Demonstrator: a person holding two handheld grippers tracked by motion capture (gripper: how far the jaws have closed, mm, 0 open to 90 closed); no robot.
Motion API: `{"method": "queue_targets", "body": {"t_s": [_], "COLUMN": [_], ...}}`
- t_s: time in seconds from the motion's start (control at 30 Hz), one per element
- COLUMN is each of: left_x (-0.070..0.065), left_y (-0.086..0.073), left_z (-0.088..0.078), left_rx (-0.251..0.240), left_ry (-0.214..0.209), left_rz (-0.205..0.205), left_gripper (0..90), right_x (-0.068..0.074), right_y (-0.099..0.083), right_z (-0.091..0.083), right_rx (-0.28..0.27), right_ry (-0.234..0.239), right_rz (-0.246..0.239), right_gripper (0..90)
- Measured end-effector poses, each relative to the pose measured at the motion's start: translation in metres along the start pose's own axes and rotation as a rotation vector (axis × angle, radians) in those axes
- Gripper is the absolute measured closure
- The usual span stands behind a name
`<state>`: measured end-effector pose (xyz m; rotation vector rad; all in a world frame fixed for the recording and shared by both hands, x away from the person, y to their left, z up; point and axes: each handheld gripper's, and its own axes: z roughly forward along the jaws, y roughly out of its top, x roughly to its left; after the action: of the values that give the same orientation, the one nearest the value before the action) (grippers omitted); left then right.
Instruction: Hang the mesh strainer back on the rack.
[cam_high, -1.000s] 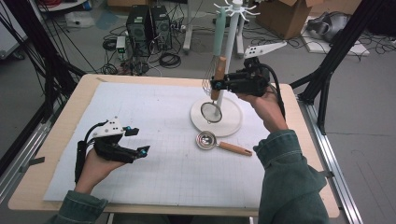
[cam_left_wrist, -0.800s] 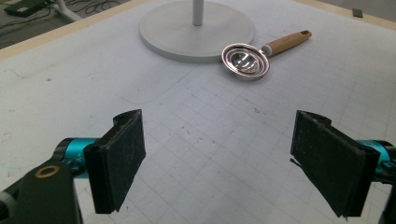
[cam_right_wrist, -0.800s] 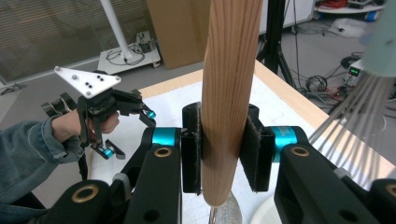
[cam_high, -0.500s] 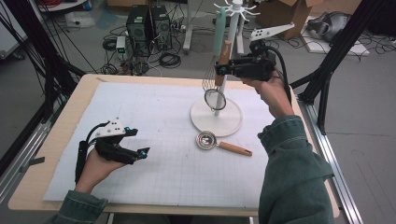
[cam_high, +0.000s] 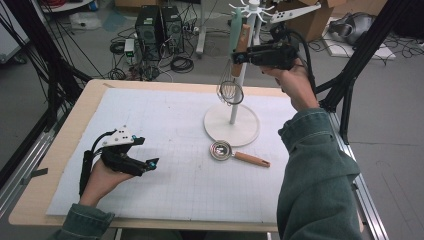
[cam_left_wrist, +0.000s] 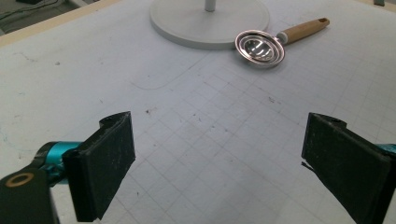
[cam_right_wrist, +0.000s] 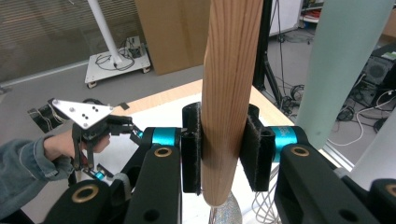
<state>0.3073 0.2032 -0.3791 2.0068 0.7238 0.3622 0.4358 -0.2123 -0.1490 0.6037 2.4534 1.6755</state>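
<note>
While the left claw (cam_high: 150, 164) gapes empty, the right claw (cam_right_wrist: 219, 154) clamps the whisk (cam_high: 230, 91) by its pale wooden handle.

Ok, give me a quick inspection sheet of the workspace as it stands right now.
Surface: white grid mat on a wooden table, a few small marks.
Job's things: whisk held by its wooden handle, hanging wires down beside the post of the white rack; a pale green utensil hangs on the rack.
Clutter: metal strainer with wooden handle lying on the mat near the rack base.
Grippers: right gripper shut on the whisk handle; left gripper resting low over the mat, jaws just opened wide, nothing between them.
Cables: a black one trails from each gripper.
Surroundings: computer towers, floor cables, cardboard boxes.
</note>
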Motion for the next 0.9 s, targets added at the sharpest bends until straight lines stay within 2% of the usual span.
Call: {"method": "queue_targets", "body": {"t_s": [0.2, 0.4, 0.53, 0.9], "left_x": [0.001, 0.002, 0.001, 0.001], "left_y": [0.001, 0.001, 0.002, 0.002], "left_z": [-0.001, -0.002, -0.003, -0.004], "left_rx": [-0.004, -0.006, -0.006, -0.009], "left_ry": [0.013, 0.013, 0.018, 0.014], "left_rz": [0.000, 0.000, 0.005, 0.004], "left_gripper": [6.7, 6.5, 6.5, 6.5], "right_x": [-0.004, -0.009, -0.011, -0.019], "right_y": [0.014, 0.022, 0.026, 0.023], "right_z": [0.002, 0.000, 0.000, 0.003], "right_rx": [0.012, 0.024, 0.024, 0.035], "right_ry": [-0.010, -0.033, -0.032, -0.046], "right_rz": [0.007, 0.025, 0.036, 0.071], "right_gripper": [72.2, 72.2, 72.2, 72.1]}}
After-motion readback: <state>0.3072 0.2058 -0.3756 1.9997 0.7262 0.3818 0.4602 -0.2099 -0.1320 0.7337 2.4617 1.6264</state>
